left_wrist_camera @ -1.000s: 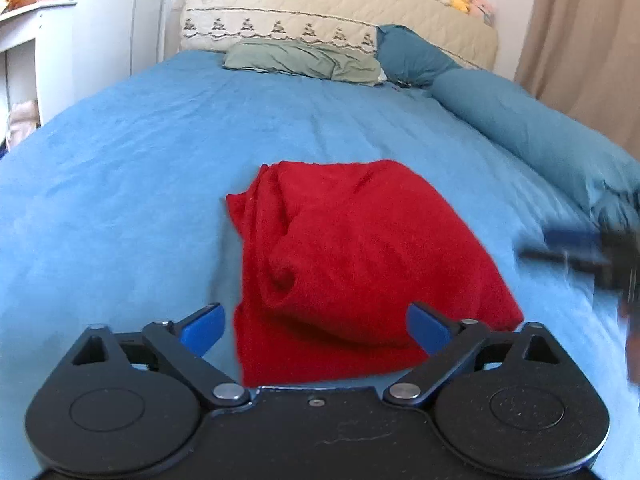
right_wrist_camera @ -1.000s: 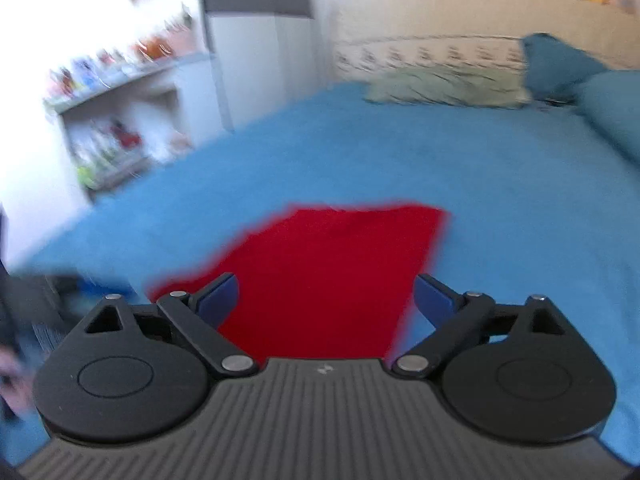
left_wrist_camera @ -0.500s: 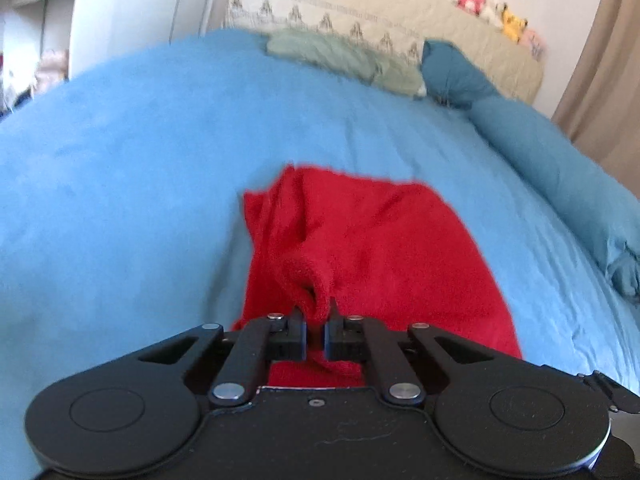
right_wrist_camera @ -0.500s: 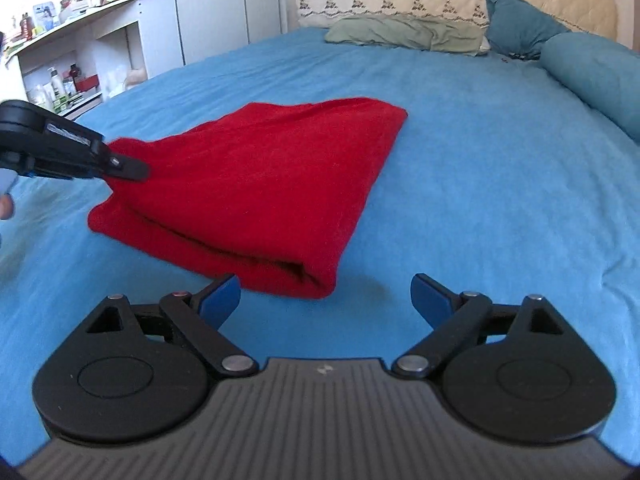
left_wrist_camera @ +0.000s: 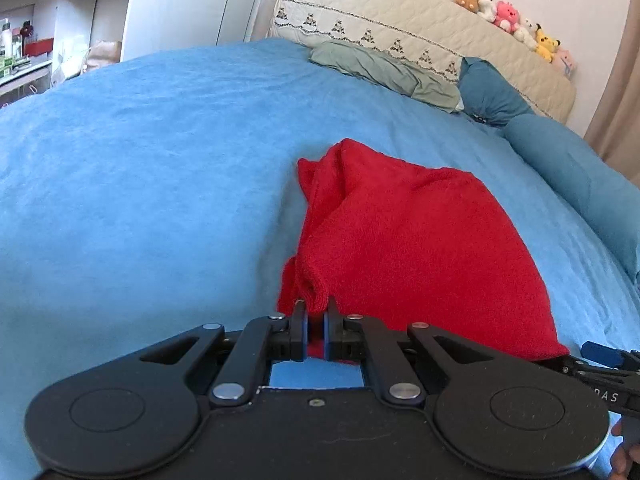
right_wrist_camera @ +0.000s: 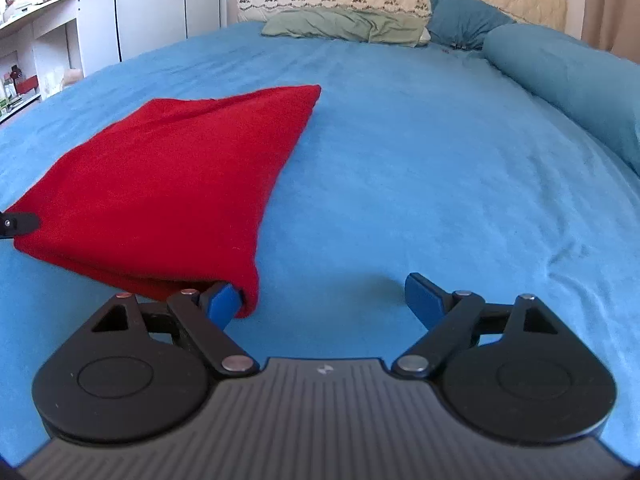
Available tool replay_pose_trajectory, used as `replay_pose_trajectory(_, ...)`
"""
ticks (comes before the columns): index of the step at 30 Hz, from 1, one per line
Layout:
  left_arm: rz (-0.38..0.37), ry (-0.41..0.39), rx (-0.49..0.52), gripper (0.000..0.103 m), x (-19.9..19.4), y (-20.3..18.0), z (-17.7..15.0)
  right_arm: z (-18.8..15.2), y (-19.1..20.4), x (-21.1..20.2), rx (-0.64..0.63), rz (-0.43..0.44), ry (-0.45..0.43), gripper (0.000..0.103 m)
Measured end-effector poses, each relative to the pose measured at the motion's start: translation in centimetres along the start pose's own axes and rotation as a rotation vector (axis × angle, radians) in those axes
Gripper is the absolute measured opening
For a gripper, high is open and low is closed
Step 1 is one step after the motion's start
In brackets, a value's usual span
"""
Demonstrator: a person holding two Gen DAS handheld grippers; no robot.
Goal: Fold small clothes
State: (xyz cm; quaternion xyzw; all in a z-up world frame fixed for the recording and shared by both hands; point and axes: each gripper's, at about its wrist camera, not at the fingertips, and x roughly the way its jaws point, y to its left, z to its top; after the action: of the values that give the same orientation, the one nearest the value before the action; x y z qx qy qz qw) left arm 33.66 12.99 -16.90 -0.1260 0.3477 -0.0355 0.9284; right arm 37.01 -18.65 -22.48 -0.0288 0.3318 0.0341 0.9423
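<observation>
A red knitted garment (left_wrist_camera: pixel 404 248) lies folded on the blue bedspread (left_wrist_camera: pixel 140 184). My left gripper (left_wrist_camera: pixel 316 320) is shut on the garment's near left corner, which bunches up between the pads. In the right wrist view the garment (right_wrist_camera: pixel 168 176) lies to the left. My right gripper (right_wrist_camera: pixel 326 300) is open at the garment's near right corner, its left fingertip (right_wrist_camera: pixel 222 300) touching the fold edge, its right fingertip (right_wrist_camera: pixel 420 296) over bare bedspread. The left gripper's tip (right_wrist_camera: pixel 18 224) shows at the far left edge there.
A green pillow (right_wrist_camera: pixel 344 26) and dark blue pillows (right_wrist_camera: pixel 464 16) lie at the headboard (left_wrist_camera: pixel 400 28), with plush toys (left_wrist_camera: pixel 508 20) on top. A long blue bolster (right_wrist_camera: pixel 568 84) runs along the right side. White shelves (right_wrist_camera: pixel 44 40) stand left of the bed.
My left gripper closed on the garment's near left corner and has drawn it taut. My right gripper moved in low to the near right corner, still open.
</observation>
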Motion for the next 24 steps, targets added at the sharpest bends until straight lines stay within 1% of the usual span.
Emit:
replay_pose_trajectory(2, 0.008, 0.007, 0.035, 0.008, -0.2, -0.1, 0.0, 0.2, 0.0, 0.0, -0.016, 0.022, 0.013, 0.102)
replay_pose_trajectory(4, 0.019, 0.011, 0.068, 0.017, -0.7, -0.4, 0.3, 0.5, 0.0, -0.6, -0.033, 0.072, 0.017, 0.102)
replay_pose_trajectory(5, 0.020, 0.010, 0.082, 0.018, -1.3, -0.3, 0.4, 0.7, -0.1, -1.2, -0.048, 0.092, 0.011, 0.102)
replay_pose_trajectory(6, 0.028, 0.002, 0.098, 0.036, -2.1, -0.4, 0.8, 1.0, -0.3, -2.0, -0.067, 0.119, 0.007, 0.102)
replay_pose_trajectory(7, 0.030, -0.012, 0.109, 0.060, -2.7, -0.3, 1.0, 1.3, -0.5, -2.6, -0.077, 0.144, 0.006, 0.102)
replay_pose_trajectory(8, 0.023, -0.037, 0.117, 0.071, -3.5, -0.2, 1.4, 1.7, -0.8, -3.2, -0.085, 0.173, 0.007, 0.103)
replay_pose_trajectory(9, 0.008, -0.062, 0.120, 0.086, -4.2, 0.0, 2.0, 2.2, -1.1, -3.7, -0.088, 0.193, 0.006, 0.103)
replay_pose_trajectory(10, -0.009, -0.083, 0.125, 0.098, -4.7, 0.1, 2.9, 2.9, -1.3, -4.1, -0.089, 0.214, 0.005, 0.103)
replay_pose_trajectory(11, -0.017, -0.089, 0.129, 0.102, -4.8, 0.1, 3.7, 3.7, -1.6, -4.2, -0.085, 0.234, 0.007, 0.103)
replay_pose_trajectory(13, -0.036, -0.062, 0.137, 0.103, -3.7, 0.3, 5.9, 5.8, -1.9, -3.7, -0.051, 0.276, 0.034, 0.103)
replay_pose_trajectory(15, -0.067, 0.014, 0.120, 0.103, -1.3, 0.7, 8.0, 7.9, -2.3, -2.1, 0.021, 0.335, 0.092, 0.103)
replay_pose_trajectory(17, -0.116, 0.095, 0.068, 0.103, 1.3, 1.5, 9.5, 9.7, -2.8, 0.3, 0.123, 0.401, 0.159, 0.103)
replay_pose_trajectory(19, -0.173, 0.187, 0.012, 0.102, 4.1, 2.2, 10.4, 10.7, -3.2, 3.0, 0.220, 0.419, 0.218, 0.103)
replay_pose_trajectory(21, -0.210, 0.237, -0.020, 0.101, 6.4, 2.7, 11.0, 11.3, -3.2, 5.1, 0.277, 0.416, 0.250, 0.103)
replay_pose_trajectory(23, -0.190, 0.264, -0.028, 0.095, 7.6, 2.8, 11.3, 11.5, -2.8, 6.7, 0.304, 0.428, 0.270, 0.103)
replay_pose_trajectory(24, -0.186, 0.277, -0.026, 0.088, 8.3, 2.8, 11.3, 11.6, -2.4, 7.4, 0.300, 0.434, 0.286, 0.103)
